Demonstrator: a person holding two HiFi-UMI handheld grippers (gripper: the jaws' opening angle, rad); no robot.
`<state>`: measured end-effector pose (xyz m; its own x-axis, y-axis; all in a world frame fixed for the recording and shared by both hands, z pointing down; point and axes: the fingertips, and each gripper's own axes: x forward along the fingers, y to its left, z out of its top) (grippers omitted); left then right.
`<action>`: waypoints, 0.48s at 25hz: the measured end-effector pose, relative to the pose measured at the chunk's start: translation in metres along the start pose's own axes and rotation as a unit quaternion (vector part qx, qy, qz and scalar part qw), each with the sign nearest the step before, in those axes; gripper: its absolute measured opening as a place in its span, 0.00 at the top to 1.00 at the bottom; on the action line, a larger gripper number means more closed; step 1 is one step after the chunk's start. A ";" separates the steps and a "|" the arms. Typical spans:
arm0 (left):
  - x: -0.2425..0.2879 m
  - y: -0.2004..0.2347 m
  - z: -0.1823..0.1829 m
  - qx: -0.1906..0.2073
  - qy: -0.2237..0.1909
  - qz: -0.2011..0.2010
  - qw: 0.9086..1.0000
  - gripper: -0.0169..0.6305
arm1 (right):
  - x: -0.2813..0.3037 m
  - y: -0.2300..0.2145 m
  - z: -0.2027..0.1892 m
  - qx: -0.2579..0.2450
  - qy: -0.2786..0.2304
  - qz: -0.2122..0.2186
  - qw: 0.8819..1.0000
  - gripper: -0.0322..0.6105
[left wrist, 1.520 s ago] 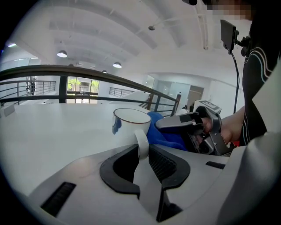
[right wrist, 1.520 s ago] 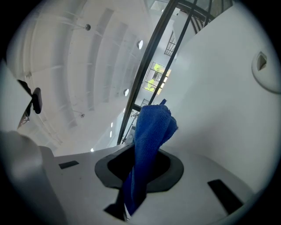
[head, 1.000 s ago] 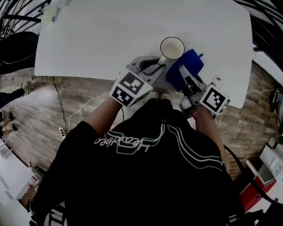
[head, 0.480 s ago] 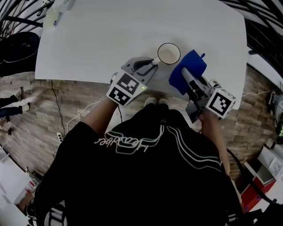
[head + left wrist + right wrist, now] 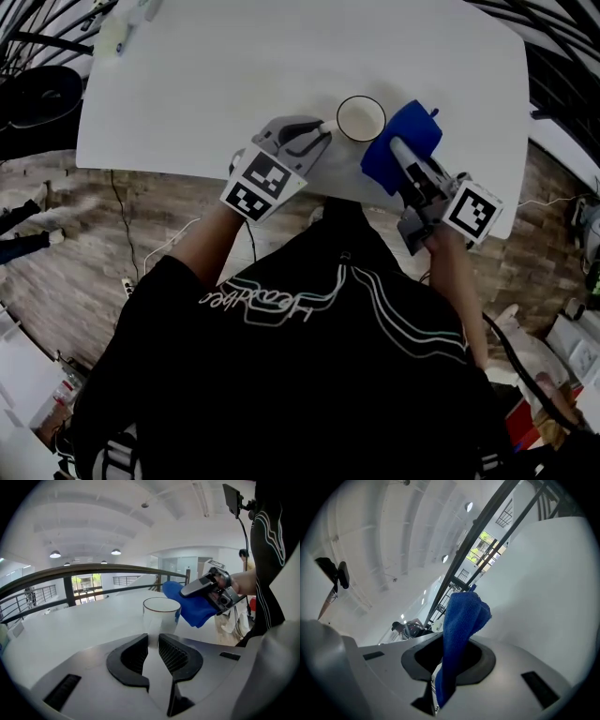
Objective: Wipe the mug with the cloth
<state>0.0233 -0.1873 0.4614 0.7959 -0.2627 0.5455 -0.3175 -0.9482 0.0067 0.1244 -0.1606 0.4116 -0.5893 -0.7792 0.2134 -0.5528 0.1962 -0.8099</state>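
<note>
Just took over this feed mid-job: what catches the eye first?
The bright blue cloth, pinched in the right tongs, hangs bunched right beside the mug. The white mug is near the white table's front edge, its handle gripped by the left tongs.

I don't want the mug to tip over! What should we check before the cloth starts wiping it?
1. Left gripper shut on the handle of the mug: ok.
2. Right gripper clamped on the blue cloth: ok.
3. Mug standing upright: ok.
4. Enough cloth sticking out past the jaws to wipe with: ok.
5. Cloth touching the mug: cannot tell; it hangs close beside it.
</note>
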 end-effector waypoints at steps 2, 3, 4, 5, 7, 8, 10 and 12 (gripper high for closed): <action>0.000 0.000 0.001 0.003 -0.001 -0.001 1.000 0.85 | 0.002 -0.003 0.000 0.005 -0.002 0.002 1.000 0.87; -0.001 0.000 0.001 0.005 -0.002 -0.002 1.000 0.85 | 0.002 -0.003 0.000 0.008 -0.004 0.004 1.000 0.87; -0.002 0.000 0.002 0.006 -0.003 -0.002 1.000 0.85 | 0.003 -0.003 0.000 0.012 -0.005 0.006 1.000 0.87; -0.003 -0.001 0.002 0.007 -0.002 -0.003 1.000 0.85 | 0.003 -0.003 0.000 0.015 -0.005 0.006 1.000 0.87; -0.004 -0.001 0.003 0.009 -0.002 -0.004 1.000 0.85 | 0.004 -0.007 -0.002 0.020 -0.002 0.004 1.000 0.87; -0.003 -0.001 0.003 0.010 -0.002 -0.004 1.000 0.85 | 0.005 -0.011 -0.002 0.020 0.002 0.002 1.000 0.87; -0.001 0.000 0.003 0.010 -0.005 -0.004 1.000 0.85 | 0.008 -0.016 -0.003 0.018 0.011 -0.001 1.000 0.87; -0.002 0.001 0.004 0.009 -0.007 -0.002 1.000 0.85 | 0.011 -0.019 -0.005 0.013 0.022 -0.004 1.000 0.87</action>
<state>0.0235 -0.1880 0.4572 0.8045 -0.2603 0.5338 -0.3047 -0.9524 -0.0053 0.1251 -0.1699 0.4320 -0.6105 -0.7537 0.2433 -0.5427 0.1744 -0.8216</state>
